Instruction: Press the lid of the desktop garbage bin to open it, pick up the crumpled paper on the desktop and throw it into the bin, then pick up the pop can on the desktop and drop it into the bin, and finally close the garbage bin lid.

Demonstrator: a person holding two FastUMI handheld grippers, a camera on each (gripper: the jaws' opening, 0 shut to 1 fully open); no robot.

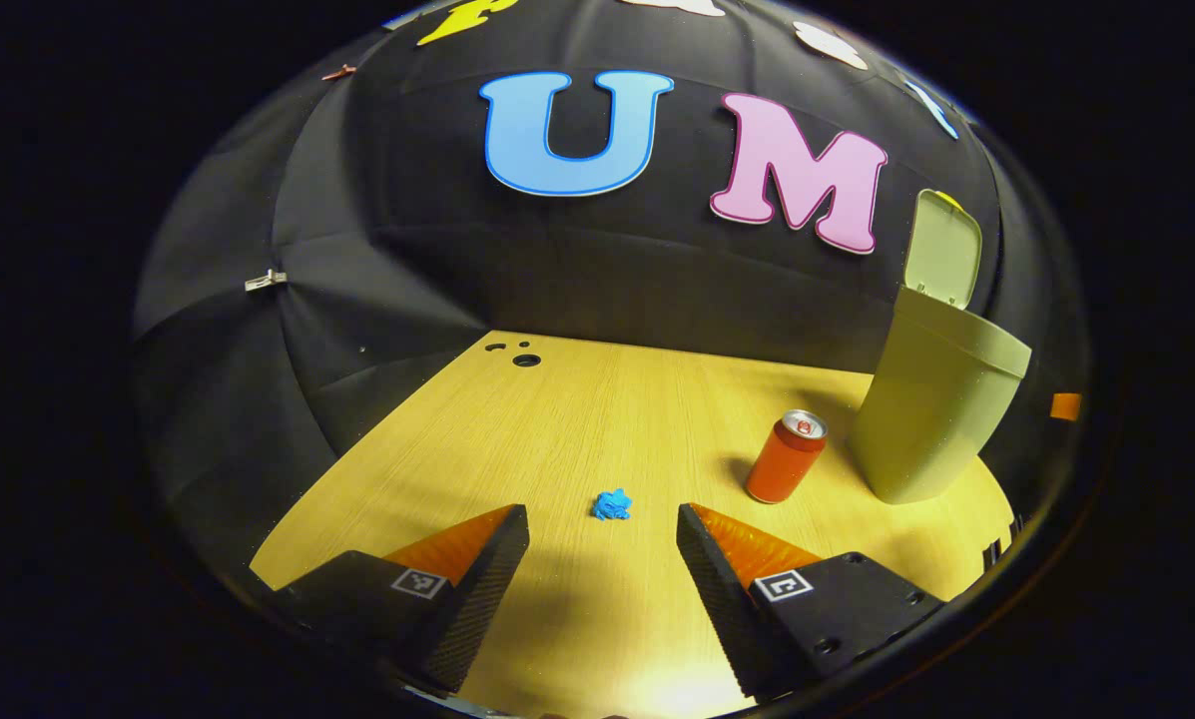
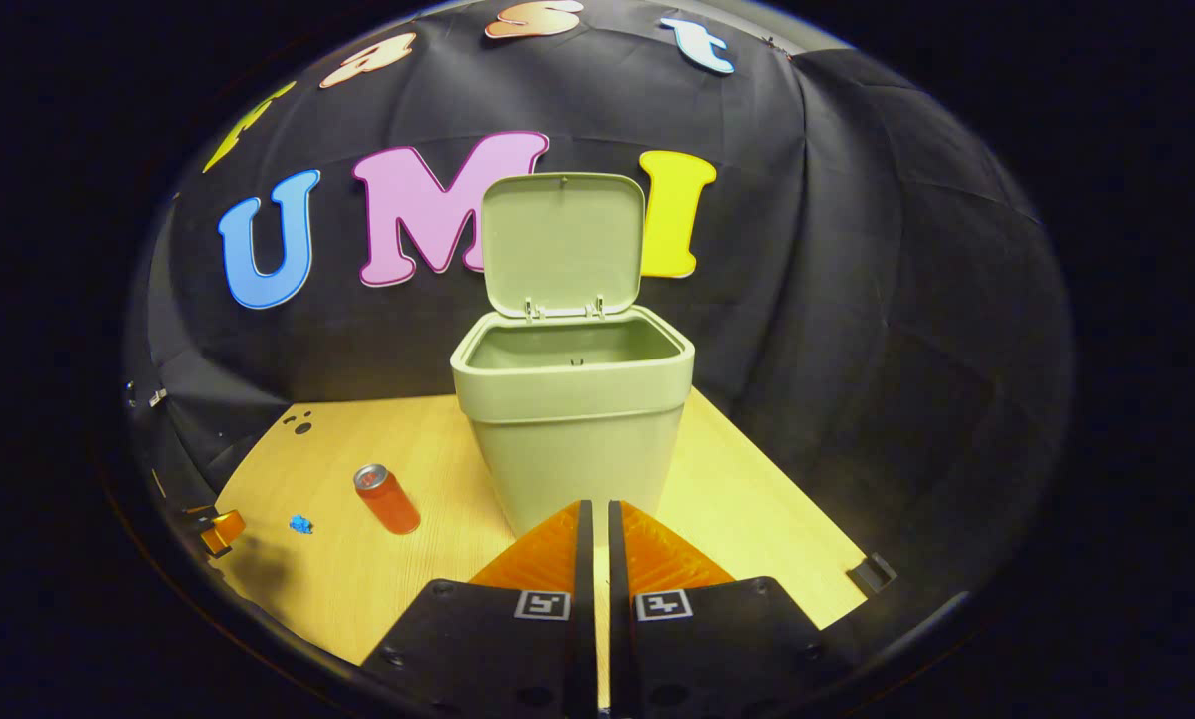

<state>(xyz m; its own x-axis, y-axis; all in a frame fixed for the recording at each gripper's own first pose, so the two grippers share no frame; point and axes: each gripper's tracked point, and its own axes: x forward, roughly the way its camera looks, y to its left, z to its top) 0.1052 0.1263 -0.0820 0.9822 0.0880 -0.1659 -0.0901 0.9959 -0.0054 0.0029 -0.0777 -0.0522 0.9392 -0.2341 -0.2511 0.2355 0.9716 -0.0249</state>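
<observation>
Wood-grain table [image 1: 577, 419] carries every item of the task. Largest is the green bin [image 2: 572, 419], standing toward the table's back edge with its lid [image 2: 562, 240] swung upright on the rear hinge; the mouth is open and, as far as can be seen, empty. The pop can [image 1: 787, 456] stands upright just beside the bin, on its left in the right gripper view. Smallest, the blue crumpled paper [image 1: 612, 505] lies alone on bare table, apart from the can and nearer the front edge.

Governing relation: the paper sits straight ahead of the left gripper [image 1: 603, 529], centred on the gap between its widely parted fingers, nothing held. The right gripper [image 2: 597, 519] faces the bin front, fingers closed together on nothing. Judgement: the left is far better placed; a short forward advance should bracket the paper.
</observation>
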